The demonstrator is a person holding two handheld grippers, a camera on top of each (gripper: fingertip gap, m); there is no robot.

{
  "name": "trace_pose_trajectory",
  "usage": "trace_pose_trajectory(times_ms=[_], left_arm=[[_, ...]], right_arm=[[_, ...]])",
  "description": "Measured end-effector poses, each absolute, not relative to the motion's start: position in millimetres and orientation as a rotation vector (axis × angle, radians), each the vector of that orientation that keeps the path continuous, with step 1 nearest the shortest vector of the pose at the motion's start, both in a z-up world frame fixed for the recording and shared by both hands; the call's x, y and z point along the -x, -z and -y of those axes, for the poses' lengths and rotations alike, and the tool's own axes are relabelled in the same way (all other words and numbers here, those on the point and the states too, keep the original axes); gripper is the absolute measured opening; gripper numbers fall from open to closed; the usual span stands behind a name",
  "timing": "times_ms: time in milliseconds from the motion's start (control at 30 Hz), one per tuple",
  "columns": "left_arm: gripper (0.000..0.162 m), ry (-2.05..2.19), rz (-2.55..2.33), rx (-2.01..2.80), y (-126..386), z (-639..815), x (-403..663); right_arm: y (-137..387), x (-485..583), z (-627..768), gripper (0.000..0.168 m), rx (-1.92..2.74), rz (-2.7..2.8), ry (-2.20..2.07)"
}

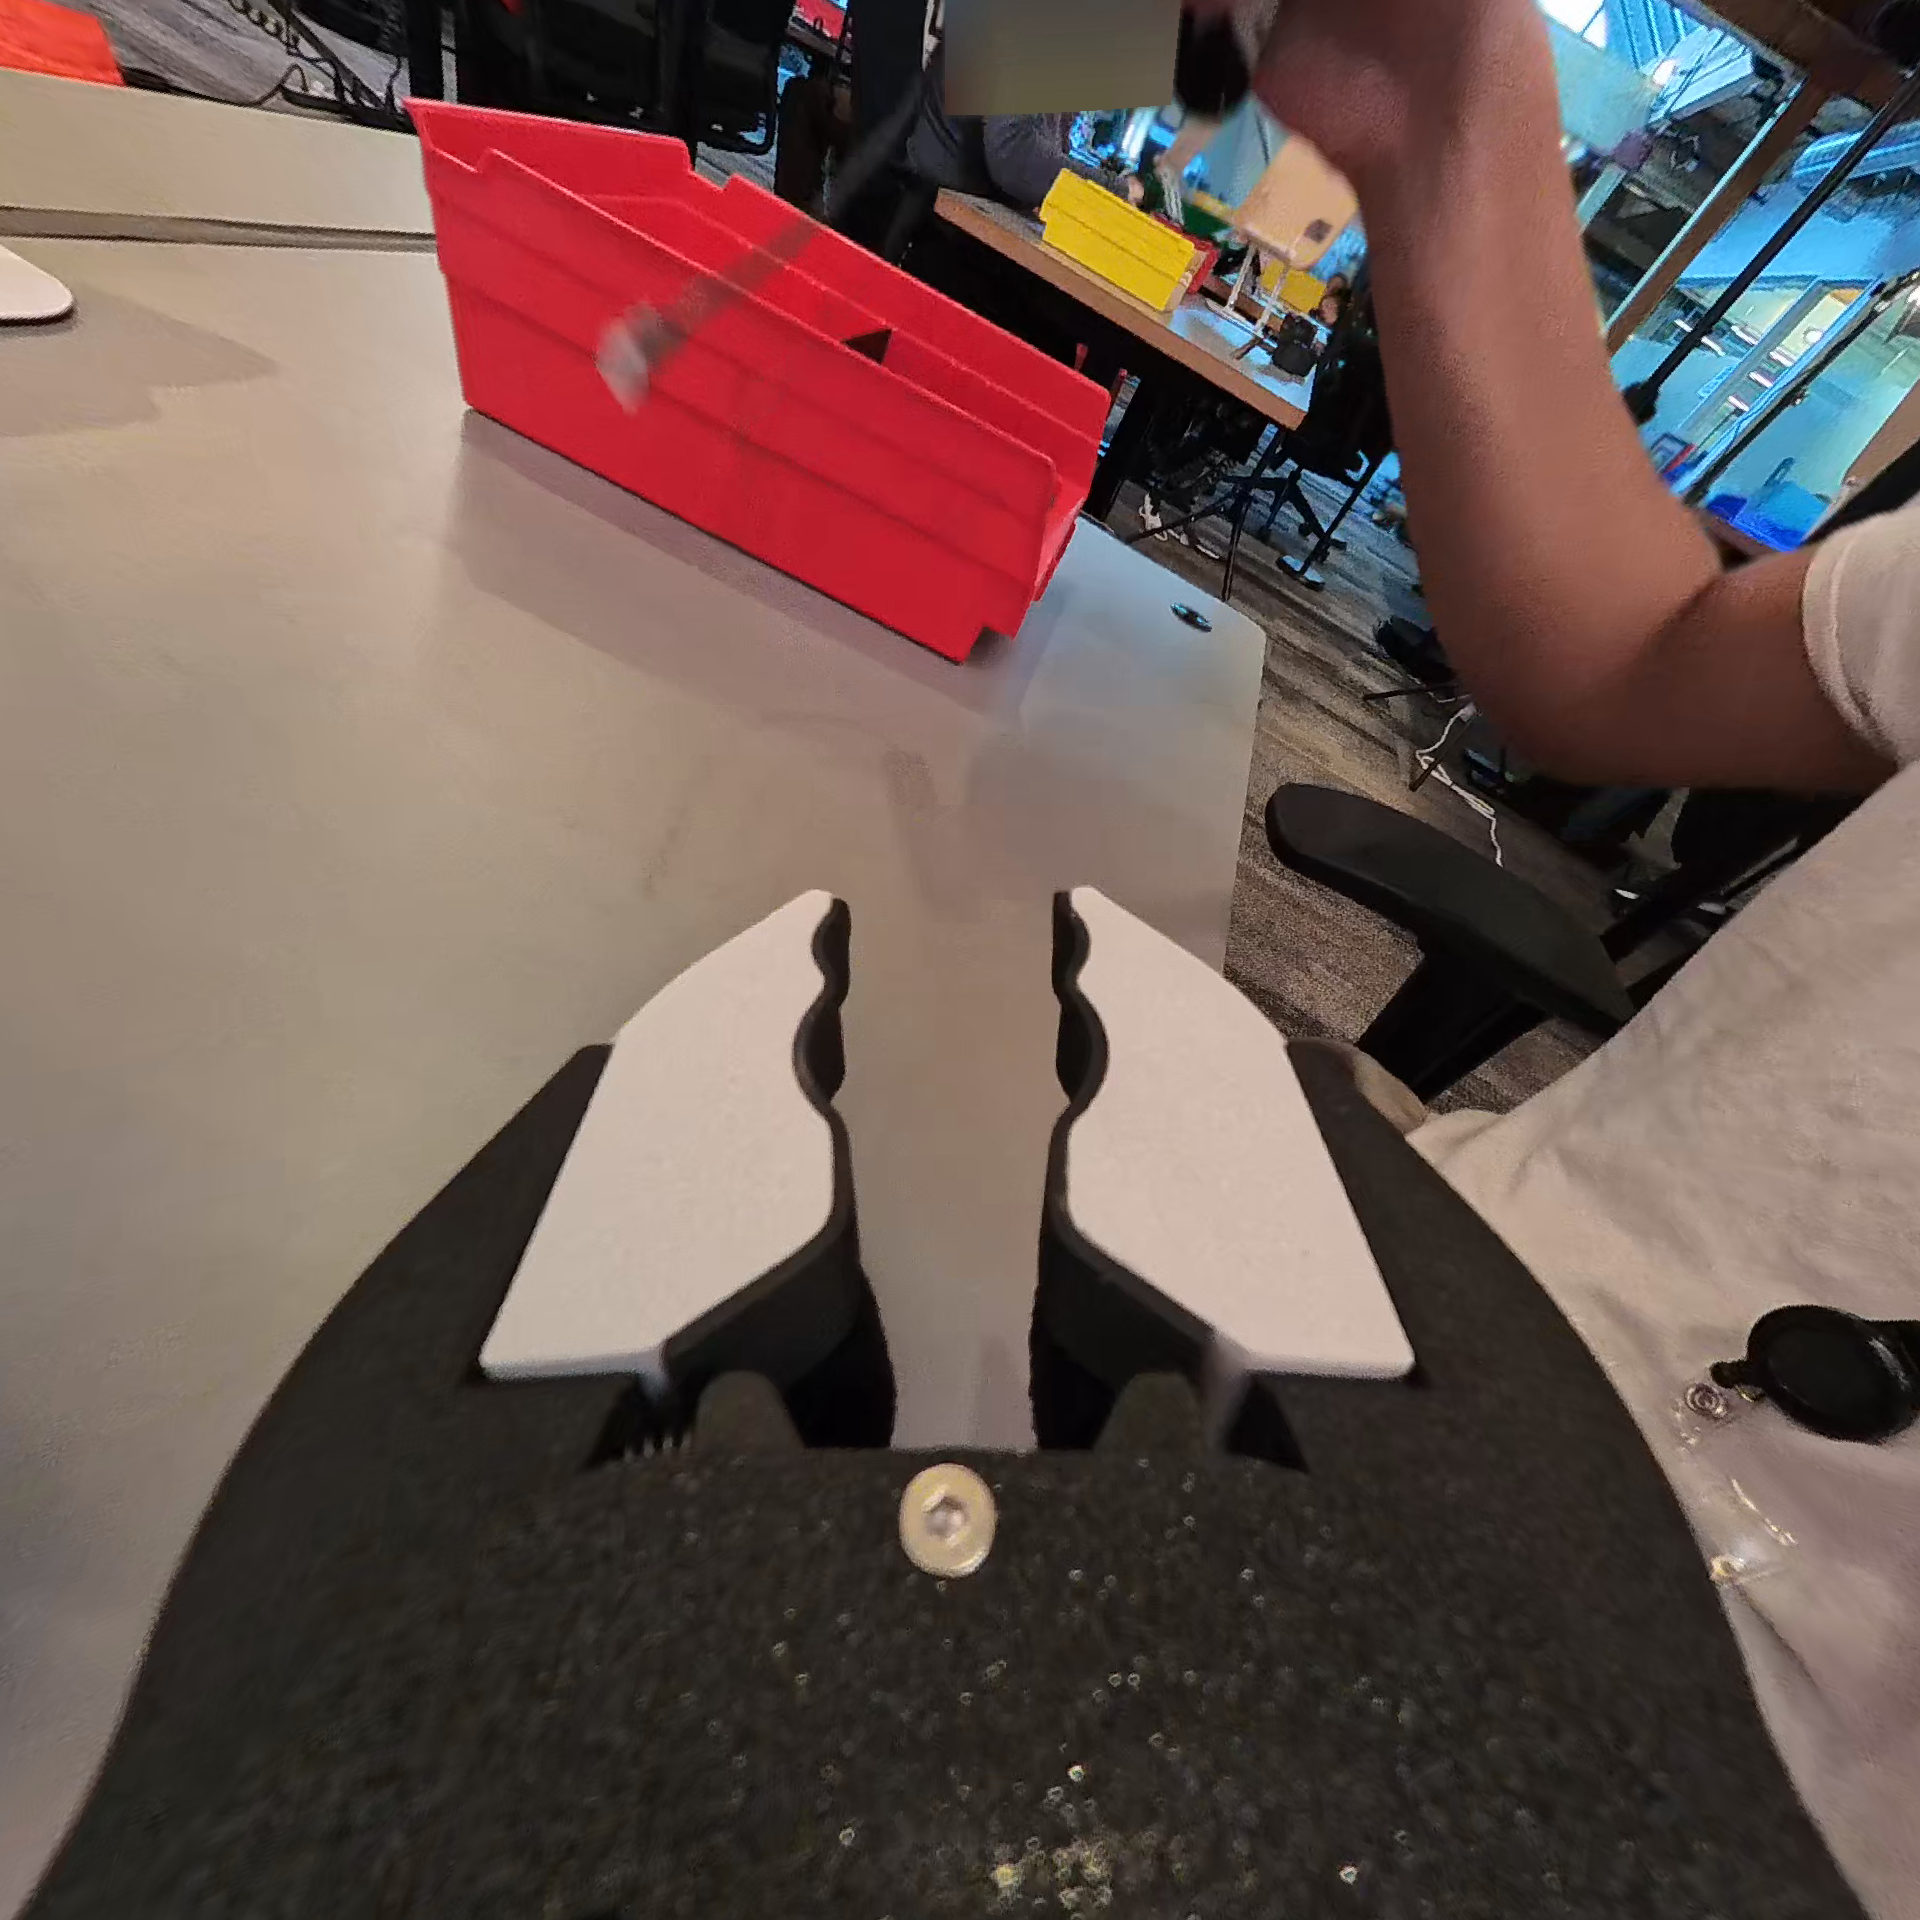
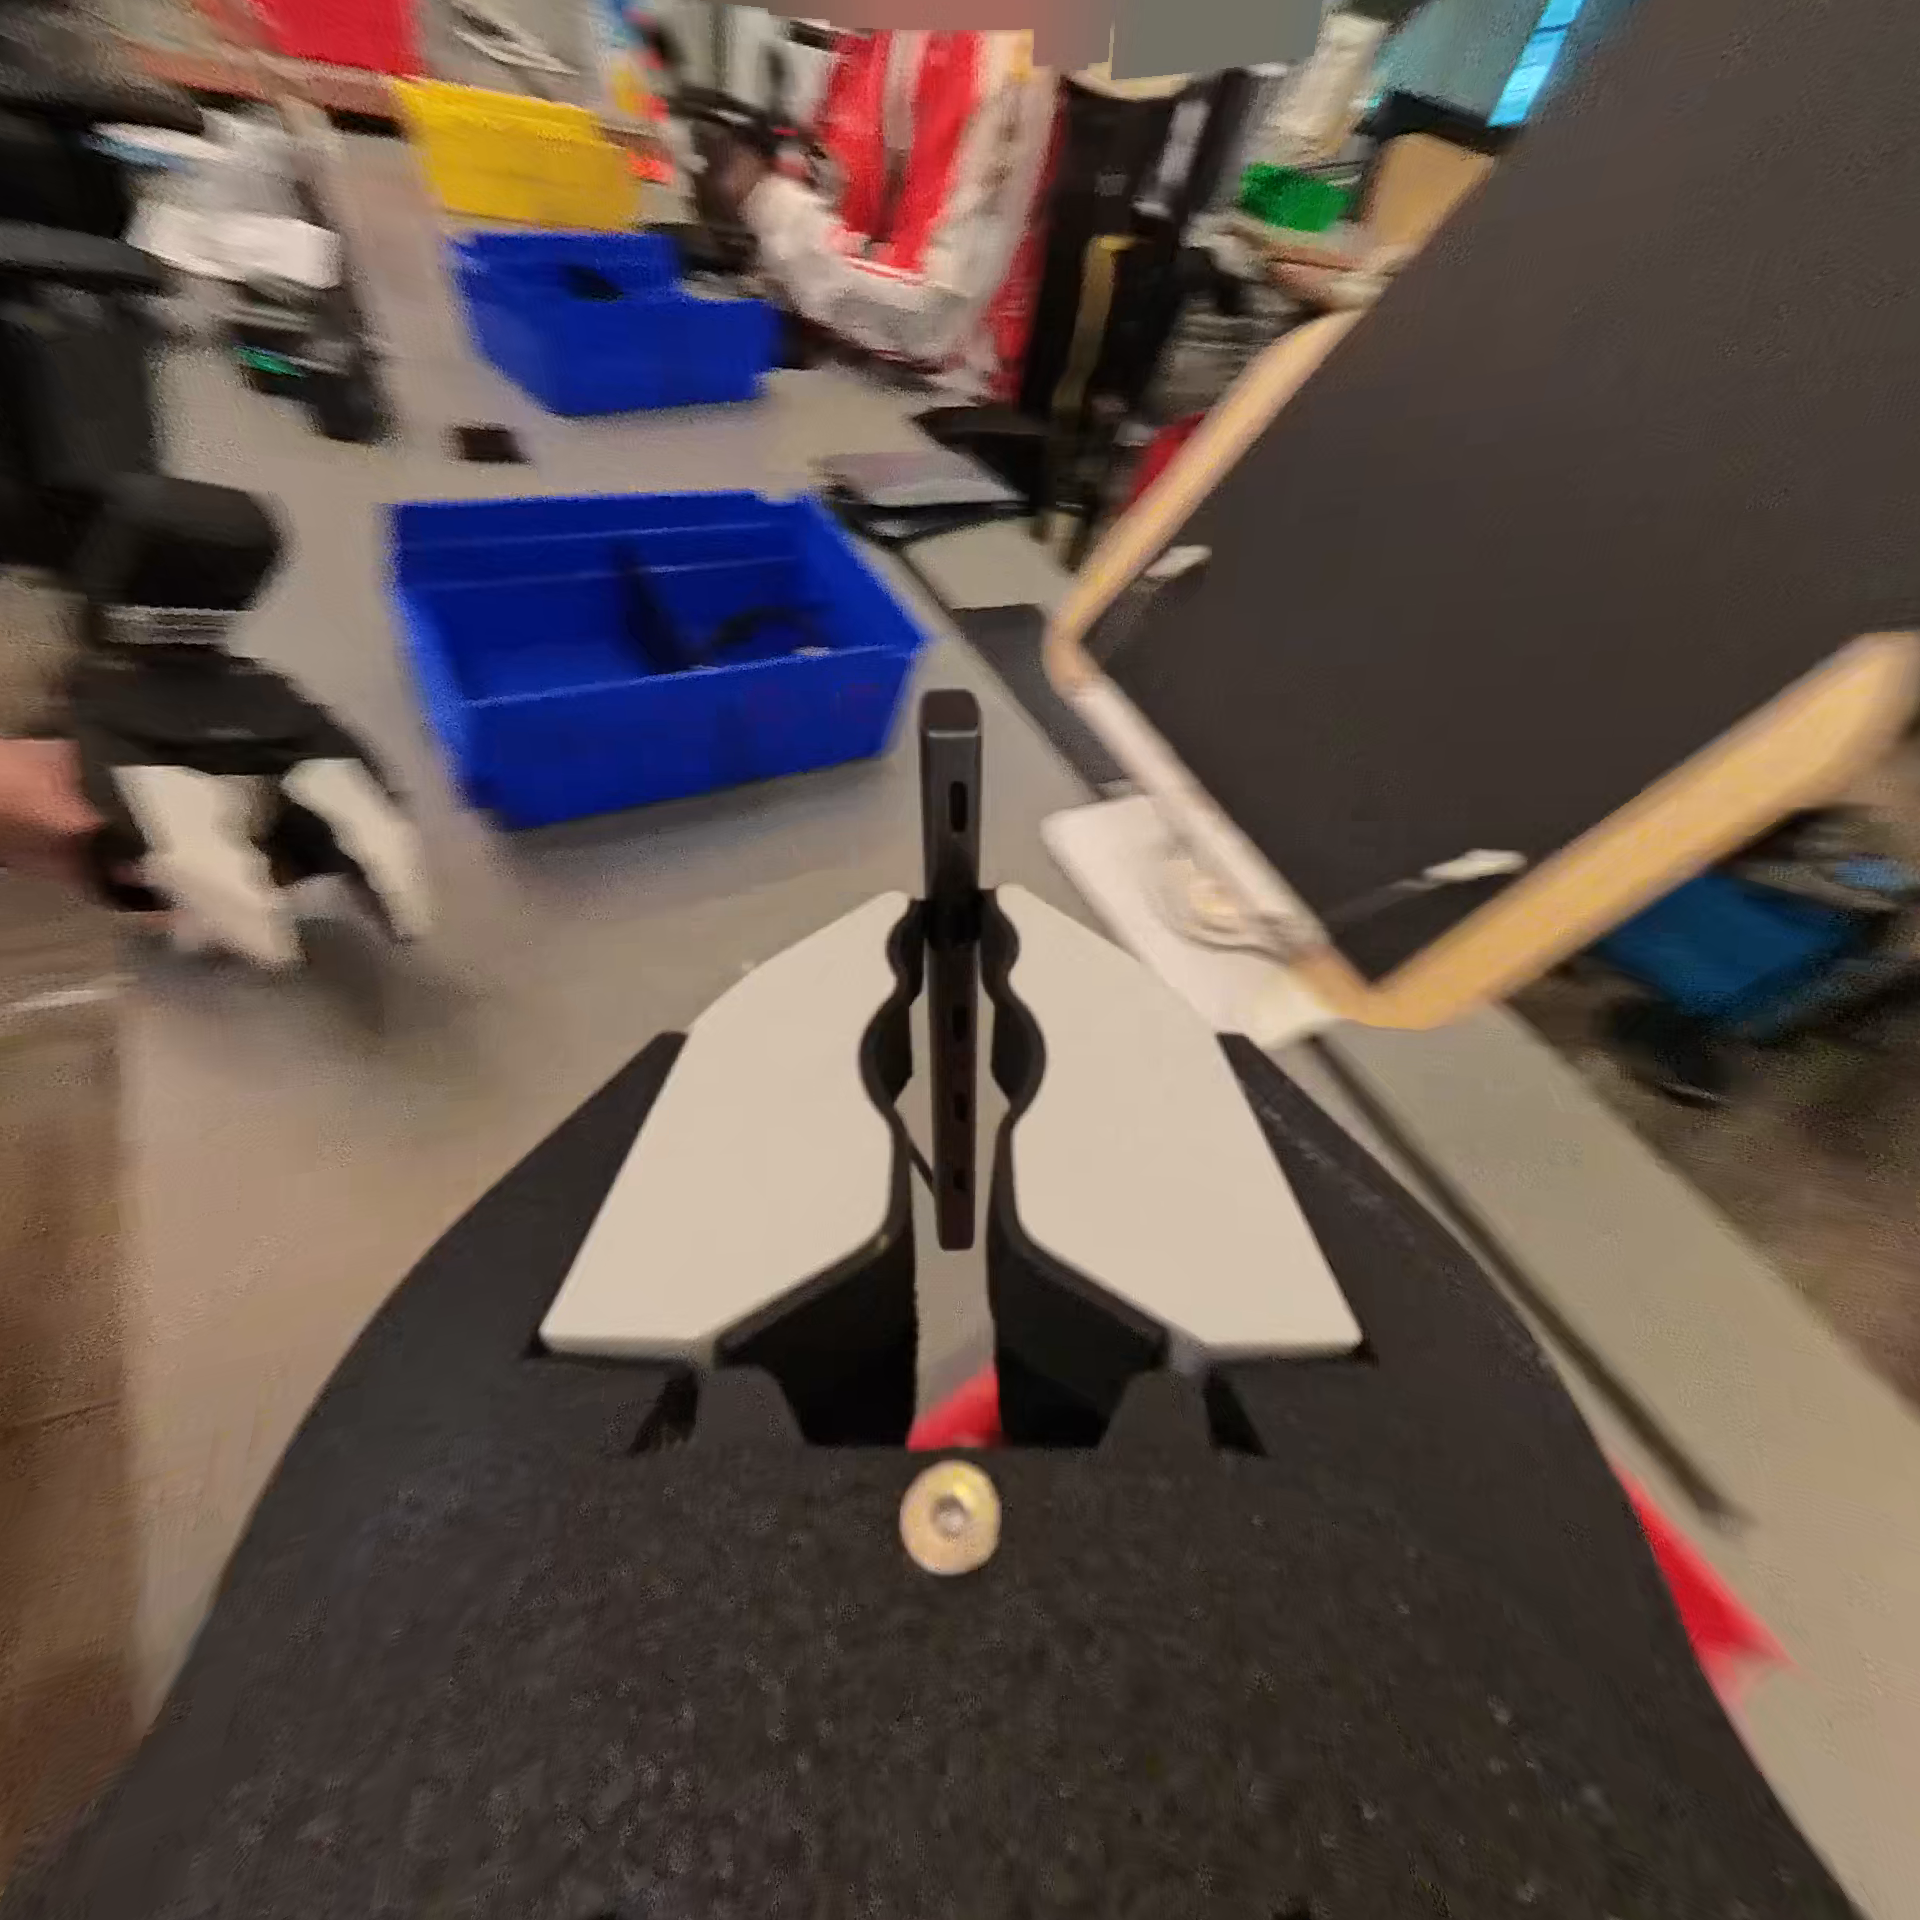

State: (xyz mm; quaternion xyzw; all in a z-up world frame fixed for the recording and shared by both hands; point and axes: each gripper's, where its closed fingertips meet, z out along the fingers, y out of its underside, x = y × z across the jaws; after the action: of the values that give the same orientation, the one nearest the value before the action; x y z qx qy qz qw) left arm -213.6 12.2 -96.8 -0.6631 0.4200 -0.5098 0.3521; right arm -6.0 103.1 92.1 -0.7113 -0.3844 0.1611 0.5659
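My left gripper (image 1: 948,914) is open and empty, low over a grey table (image 1: 312,727). A red plastic bin (image 1: 790,416) stands ahead of it on the table. A thin motion-blurred strip (image 1: 707,307) shows in front of the bin. A person's arm (image 1: 1507,468) is raised at the upper right. My right gripper (image 2: 953,909) is shut on a black flat bar with slotted holes (image 2: 951,769), held edge-on and sticking out past the fingertips. The left gripper (image 2: 260,862) appears blurred at the left of the right wrist view.
A blue bin (image 2: 644,665) holding a dark part stands ahead on the table (image 2: 644,935), with another blue bin (image 2: 613,322) and a yellow bin (image 2: 520,156) beyond. A dark panel with a tan edge (image 2: 1558,520) fills the right. A black chair armrest (image 1: 1455,914) is beside the table's edge.
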Motion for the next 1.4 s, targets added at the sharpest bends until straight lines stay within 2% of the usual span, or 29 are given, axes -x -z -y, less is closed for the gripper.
trace_pose_trajectory(times_ms=[100,200,300,500,633,767,867,967,1033,1133,1233,1333,1400], left_arm=[[0.036,1.316,-1.112,1.720,99,-9,209],[0.035,1.314,-1.128,1.721,100,-7,206],[0.035,1.325,-1.134,1.726,101,-5,205],[0.033,1.314,-1.145,1.743,105,-5,205],[0.033,1.304,-1.168,1.769,111,-3,205],[0.033,1.247,-1.181,1.779,114,-4,209],[0.034,1.233,-1.176,1.769,111,-5,214],[0.036,1.313,-1.138,1.751,94,-4,223],[0.031,1.350,-1.159,1.742,76,-5,237],[0.031,1.197,-1.196,1.728,47,-36,274],[0.032,0.845,-1.261,1.843,37,-107,319],[0.038,0.397,-1.366,1.990,53,-198,360],[0.040,0.265,-1.432,2.089,72,-246,371]], right_arm=[[-127,-51,-127,0.009,1.679,0.859,-0.114],[-115,-103,-157,0.009,1.769,0.851,0.115],[-54,-139,-184,0.009,1.962,0.889,0.210],[89,-153,-211,0.009,2.268,1.050,0.141],[135,-141,-216,0.015,2.382,1.080,0.068],[131,-138,-219,0.042,2.436,0.852,-0.091],[84,-135,-204,0.047,2.318,0.673,-0.059],[28,-111,-158,0.040,2.093,0.604,-0.010],[17,-70,-113,0.038,2.041,0.572,-0.214],[23,27,-35,0.037,1.946,0.585,-0.830],[44,107,24,0.033,1.791,0.590,-1.330],[65,149,47,0.032,1.671,0.566,-1.578],[70,158,52,0.025,1.636,0.583,-1.639]])
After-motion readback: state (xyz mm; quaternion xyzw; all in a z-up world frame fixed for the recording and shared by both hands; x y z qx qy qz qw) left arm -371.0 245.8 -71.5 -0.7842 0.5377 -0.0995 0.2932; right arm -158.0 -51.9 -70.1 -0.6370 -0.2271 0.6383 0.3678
